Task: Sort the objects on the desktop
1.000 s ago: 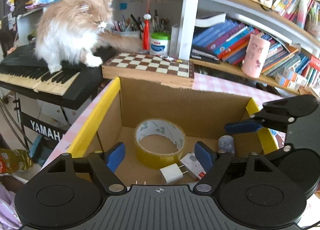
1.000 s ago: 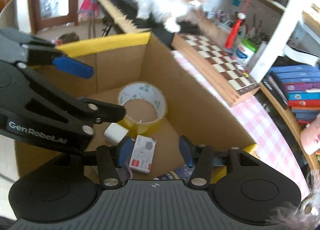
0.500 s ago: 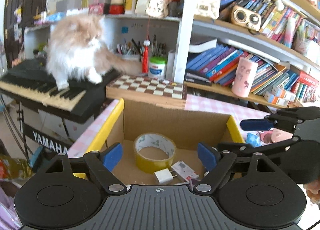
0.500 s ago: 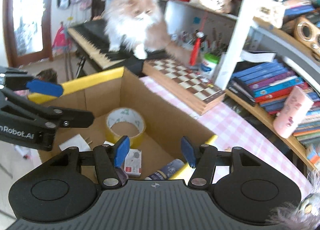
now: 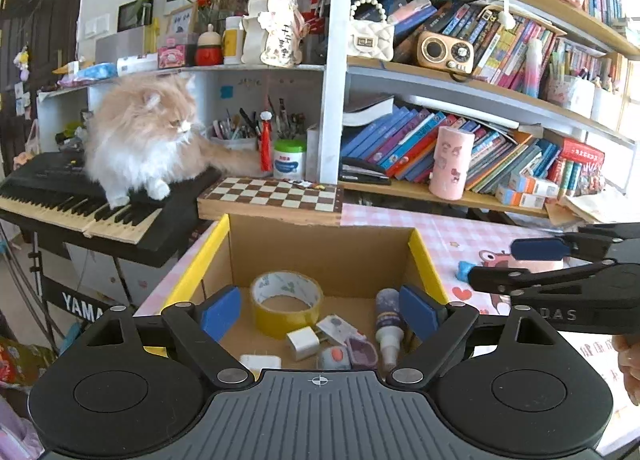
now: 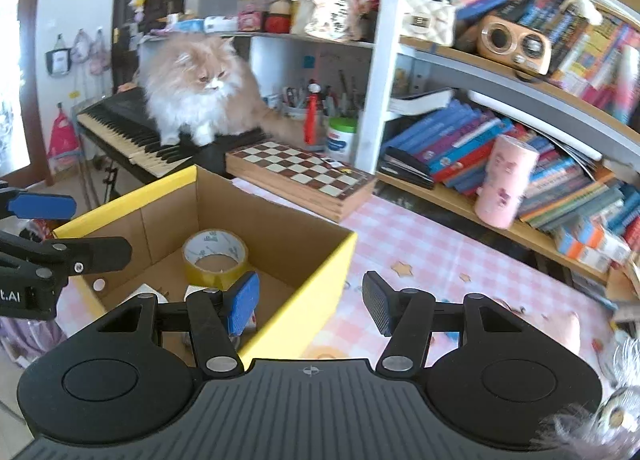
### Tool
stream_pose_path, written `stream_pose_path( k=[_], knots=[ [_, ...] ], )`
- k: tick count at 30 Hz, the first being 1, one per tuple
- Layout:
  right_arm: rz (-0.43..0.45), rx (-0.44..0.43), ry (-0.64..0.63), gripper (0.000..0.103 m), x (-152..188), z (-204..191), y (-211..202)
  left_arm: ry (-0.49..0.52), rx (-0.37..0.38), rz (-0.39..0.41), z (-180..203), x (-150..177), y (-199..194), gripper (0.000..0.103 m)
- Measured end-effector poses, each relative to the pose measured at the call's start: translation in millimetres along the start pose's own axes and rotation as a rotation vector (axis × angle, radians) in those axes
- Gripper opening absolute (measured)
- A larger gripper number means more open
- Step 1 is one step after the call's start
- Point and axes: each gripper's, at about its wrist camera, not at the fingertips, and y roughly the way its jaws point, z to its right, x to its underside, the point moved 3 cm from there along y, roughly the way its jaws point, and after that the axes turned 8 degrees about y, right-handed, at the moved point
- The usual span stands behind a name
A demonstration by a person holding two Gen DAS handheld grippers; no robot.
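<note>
An open cardboard box [image 5: 425, 260] with yellow rims holds a yellow tape roll [image 5: 286, 302], a white charger [image 5: 303, 342], a small bottle [image 5: 388, 320] and other small items. My left gripper [image 5: 319, 312] hovers above the box's near side, open, with nothing between its blue pads. My right gripper [image 6: 311, 306] hangs over the box's right corner [image 6: 320, 300], jaws apart and empty. Its fingers also reach in from the right of the left wrist view. On the pink checked tablecloth [image 6: 420, 252] lie a small blue piece [image 5: 464, 270] and a pink object [image 6: 560, 330].
A fluffy cat [image 5: 140, 136] sits on a black keyboard [image 5: 60, 204] left of the box. A chessboard [image 5: 276, 196] lies behind the box. A pink cup [image 5: 450, 164] stands on the low shelf in front of the books.
Both grippers have lifted and drawn back from inside the box. The left jaws have widened a little. The right gripper has swung right, toward the box's corner and the tablecloth.
</note>
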Motion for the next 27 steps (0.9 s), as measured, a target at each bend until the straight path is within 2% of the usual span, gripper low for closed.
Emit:
stream_pose_path(
  k=[10,27],
  knots=[
    [0.002,0.073,0.089,0.054,40,-5,-49,0.009,0.032,-0.014,6,24,-34,0.089],
    [-0.027,0.154,0.160,0.054,104,-28,-104,0.012,0.073,-0.035,21,64,-77,0.089]
  ],
)
